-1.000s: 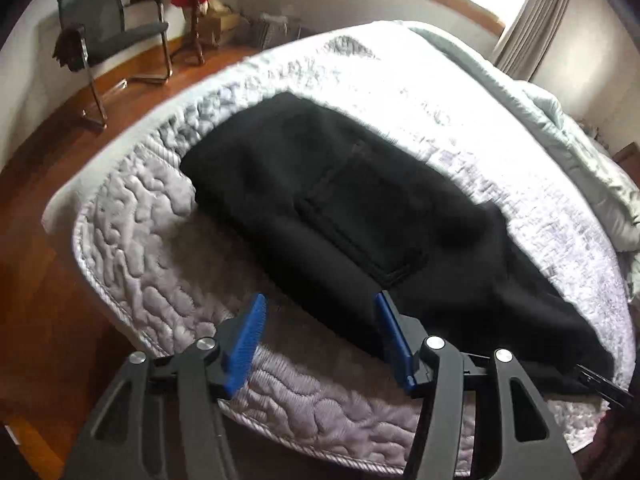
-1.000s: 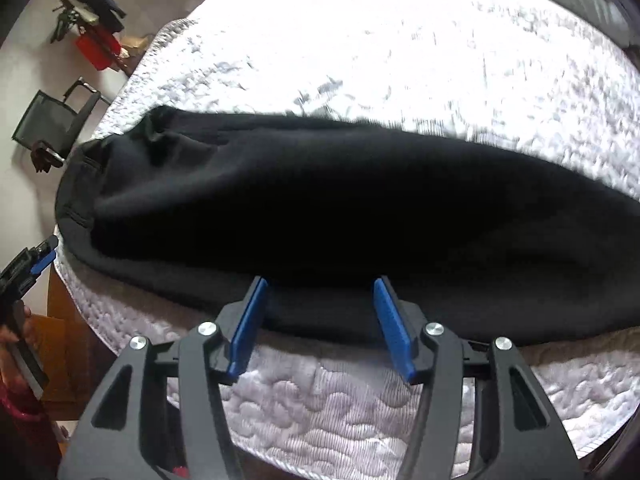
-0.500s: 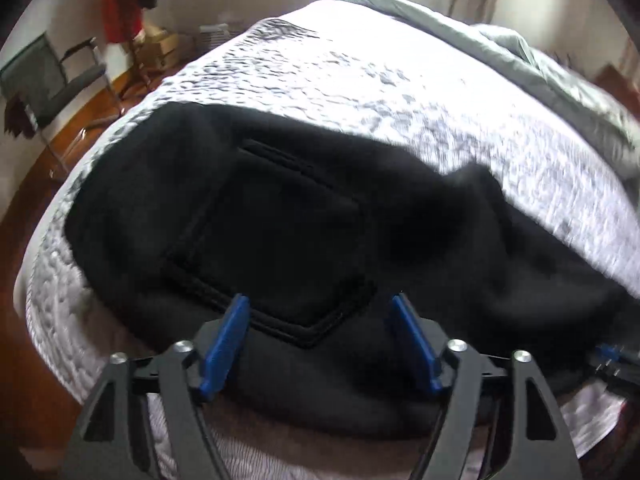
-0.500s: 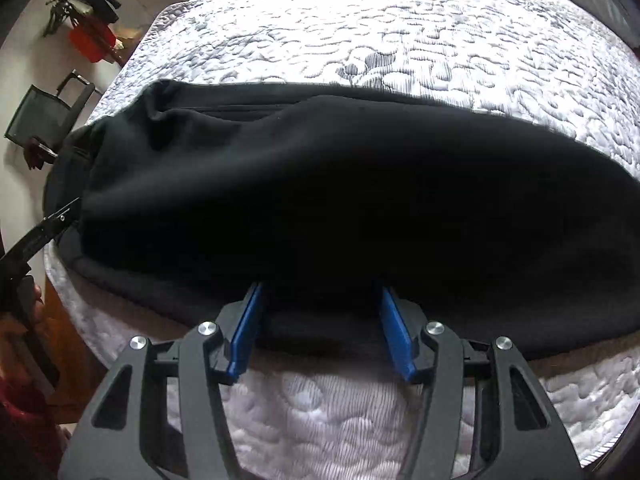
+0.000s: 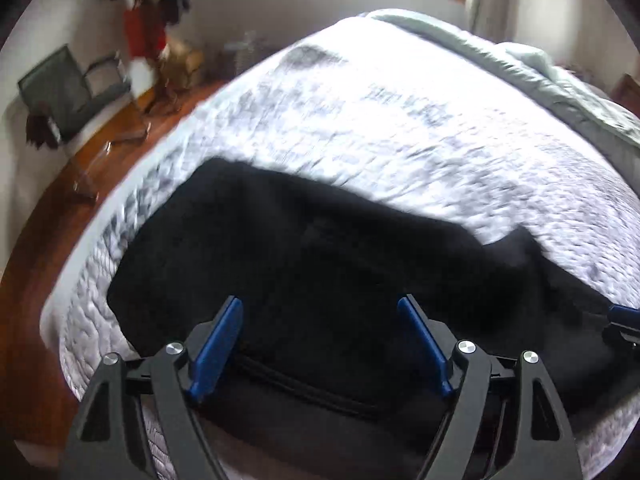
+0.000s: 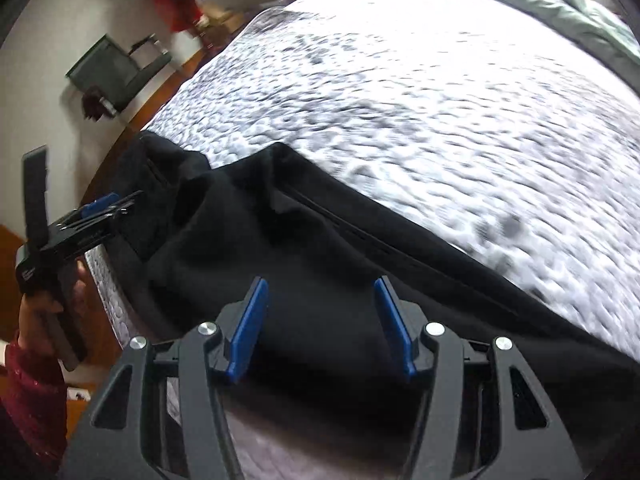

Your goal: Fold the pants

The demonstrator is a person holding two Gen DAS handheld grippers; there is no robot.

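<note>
on the near edge of the quilted bed (image 5: 400, 128) lie the black pants (image 5: 320, 272), lengthwise, legs seemingly stacked. left gripper (image 5: 320, 332) and right gripper (image 6: 320, 320) both gape wide over the cloth, holding nothing. crosswise folds judged still undone.

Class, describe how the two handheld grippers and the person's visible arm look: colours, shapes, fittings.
Both the left gripper and the right gripper have black angular frames with triangular cut-outs, silver round bolts and flat blue finger pads. The hand emerges from a dark red sleeve.
</note>
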